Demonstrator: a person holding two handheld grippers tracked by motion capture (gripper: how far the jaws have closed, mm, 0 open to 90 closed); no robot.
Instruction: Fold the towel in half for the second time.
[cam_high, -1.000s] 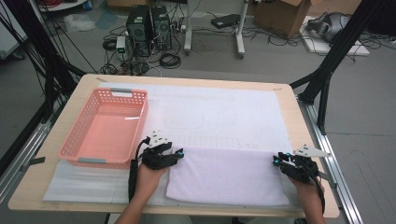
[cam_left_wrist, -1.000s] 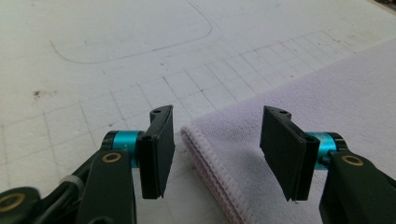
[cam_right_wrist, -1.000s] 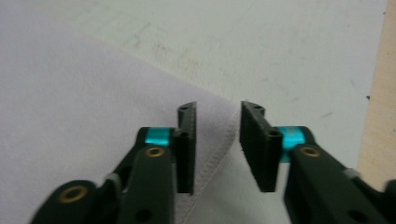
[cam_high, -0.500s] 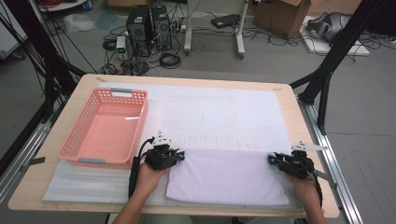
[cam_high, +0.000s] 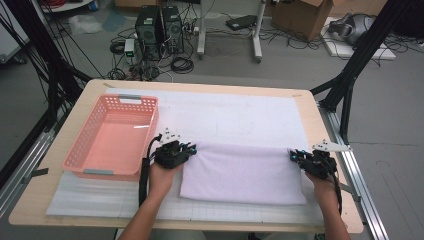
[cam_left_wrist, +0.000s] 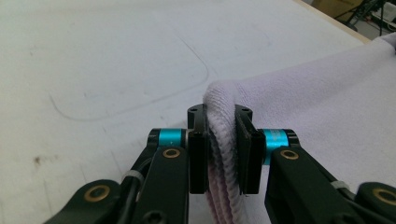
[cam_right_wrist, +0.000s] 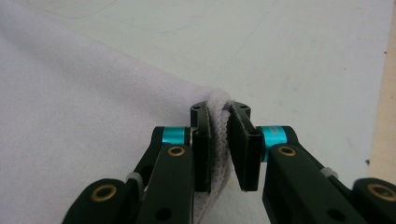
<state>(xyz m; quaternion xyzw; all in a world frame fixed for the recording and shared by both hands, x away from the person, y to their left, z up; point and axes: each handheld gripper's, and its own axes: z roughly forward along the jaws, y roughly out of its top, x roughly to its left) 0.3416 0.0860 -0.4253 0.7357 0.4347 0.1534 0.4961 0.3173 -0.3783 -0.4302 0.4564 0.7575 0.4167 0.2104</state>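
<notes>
Here we have the left gripper (cam_left_wrist: 223, 149) and the right gripper (cam_right_wrist: 224, 149) each clamped on a far corner of the lilac towel (cam_high: 242, 170), their jaws having just closed.

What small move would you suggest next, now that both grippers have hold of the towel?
Probably lift both far corners together and carry them toward the near edge: the left gripper and right gripper have just closed on the towel.
</notes>
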